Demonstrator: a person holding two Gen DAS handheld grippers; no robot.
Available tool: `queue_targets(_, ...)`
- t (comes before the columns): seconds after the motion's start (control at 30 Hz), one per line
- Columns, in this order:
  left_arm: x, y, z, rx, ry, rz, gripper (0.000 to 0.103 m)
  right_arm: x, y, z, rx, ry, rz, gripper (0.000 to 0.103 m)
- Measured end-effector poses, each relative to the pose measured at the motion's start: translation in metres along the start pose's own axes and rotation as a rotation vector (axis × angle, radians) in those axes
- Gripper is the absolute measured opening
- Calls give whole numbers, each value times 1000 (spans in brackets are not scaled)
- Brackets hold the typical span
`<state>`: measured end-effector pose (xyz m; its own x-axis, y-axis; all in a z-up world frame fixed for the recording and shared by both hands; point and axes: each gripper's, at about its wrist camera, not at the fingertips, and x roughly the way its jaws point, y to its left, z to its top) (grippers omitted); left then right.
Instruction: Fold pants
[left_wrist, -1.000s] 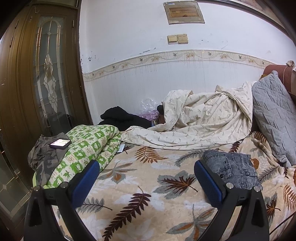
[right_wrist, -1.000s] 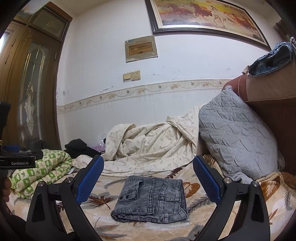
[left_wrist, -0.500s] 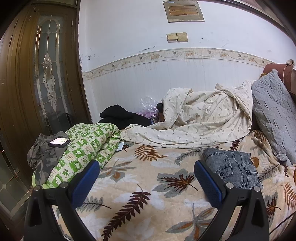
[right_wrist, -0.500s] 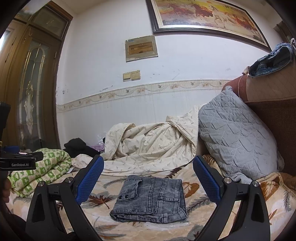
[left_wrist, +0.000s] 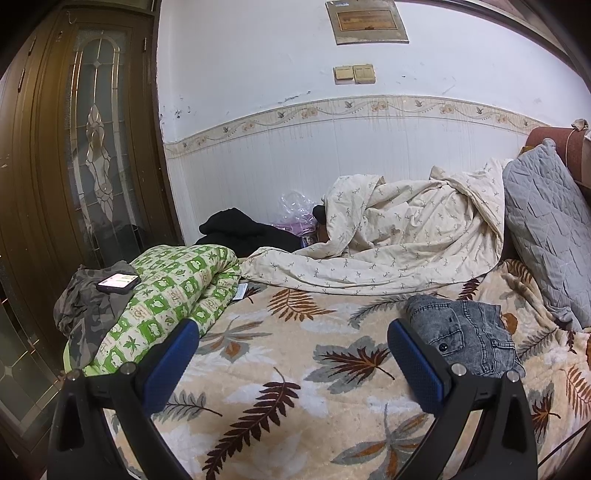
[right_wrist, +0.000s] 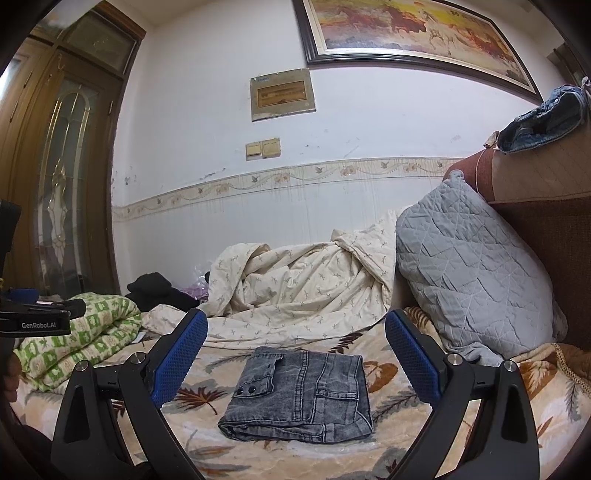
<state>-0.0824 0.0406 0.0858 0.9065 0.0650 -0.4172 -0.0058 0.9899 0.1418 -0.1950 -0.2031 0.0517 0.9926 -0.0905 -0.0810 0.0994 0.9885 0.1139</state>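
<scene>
The grey denim pants (right_wrist: 301, 397) lie folded into a compact rectangle on the leaf-patterned blanket (right_wrist: 402, 458). My right gripper (right_wrist: 295, 363) hovers open above and in front of them, nothing between its blue pads. In the left wrist view the same pants (left_wrist: 465, 338) sit to the right, just beyond the right finger. My left gripper (left_wrist: 291, 362) is open and empty over bare blanket (left_wrist: 291, 398), left of the pants. The left gripper's body (right_wrist: 35, 321) shows at the right wrist view's left edge.
A cream duvet (left_wrist: 402, 243) is bunched against the wall. A grey pillow (right_wrist: 472, 280) leans on the brown headboard (right_wrist: 535, 192) at right. A green checked quilt (left_wrist: 166, 295), camouflage cloth (left_wrist: 85, 310) and phone (left_wrist: 118, 282) lie at left. Black clothing (left_wrist: 240, 232) sits behind.
Both grippers have drifted back slightly, so the scene sits a touch lower in view. The pants have not moved and both stay open.
</scene>
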Motion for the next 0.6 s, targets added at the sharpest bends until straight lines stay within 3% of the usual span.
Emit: queue_targets(0.6,0,0,0,2,1,-1,103,2,0,-2,-7,7,-8,98)
